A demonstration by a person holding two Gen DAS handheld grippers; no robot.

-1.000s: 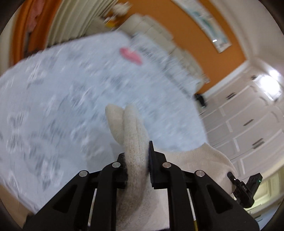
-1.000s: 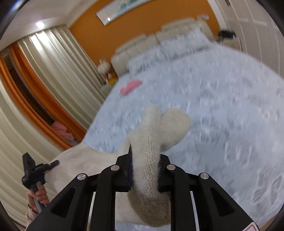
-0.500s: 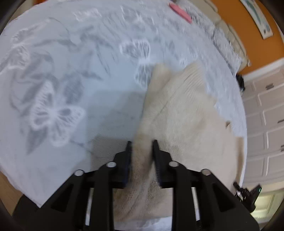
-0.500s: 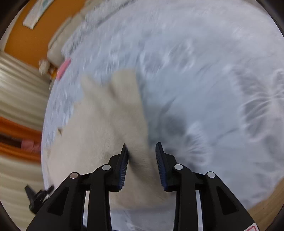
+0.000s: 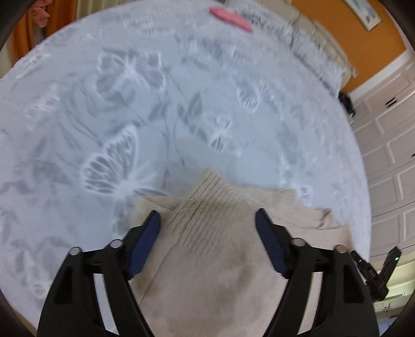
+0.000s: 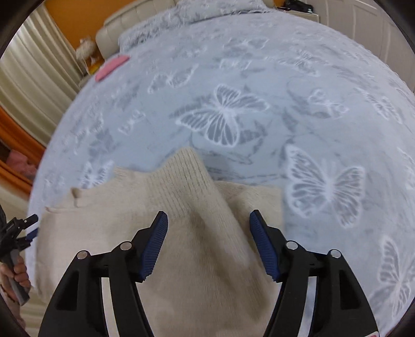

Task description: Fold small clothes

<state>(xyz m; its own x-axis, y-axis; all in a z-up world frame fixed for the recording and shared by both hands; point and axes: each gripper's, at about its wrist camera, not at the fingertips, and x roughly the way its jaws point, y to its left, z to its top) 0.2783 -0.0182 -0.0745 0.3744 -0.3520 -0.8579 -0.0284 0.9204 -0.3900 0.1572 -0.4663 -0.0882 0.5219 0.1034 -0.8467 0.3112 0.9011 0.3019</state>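
A cream knitted garment (image 5: pixel 207 248) lies flat on the pale blue butterfly-print bedspread (image 5: pixel 129 103), near its front edge. My left gripper (image 5: pixel 207 217) is open, its jaws wide apart just above the garment's ribbed corner. In the right wrist view the same garment (image 6: pixel 186 233) lies with a ribbed corner pointing up the bed. My right gripper (image 6: pixel 208 216) is open above it, holding nothing. The other gripper shows at the frame edge in each view, the right one in the left wrist view (image 5: pixel 376 269) and the left one in the right wrist view (image 6: pixel 15 233).
A pink item (image 5: pixel 230 18) lies far up the bed; it also shows in the right wrist view (image 6: pixel 110 67). Pillows and a cream headboard (image 6: pixel 140 18) stand at the bed's head. White wardrobe doors (image 5: pixel 389 145) are at the right, curtains (image 6: pixel 33 64) at the left.
Both grippers lowered the cream garment onto the bed, then opened and let go of it. The garment now lies flat instead of hanging between the jaws.
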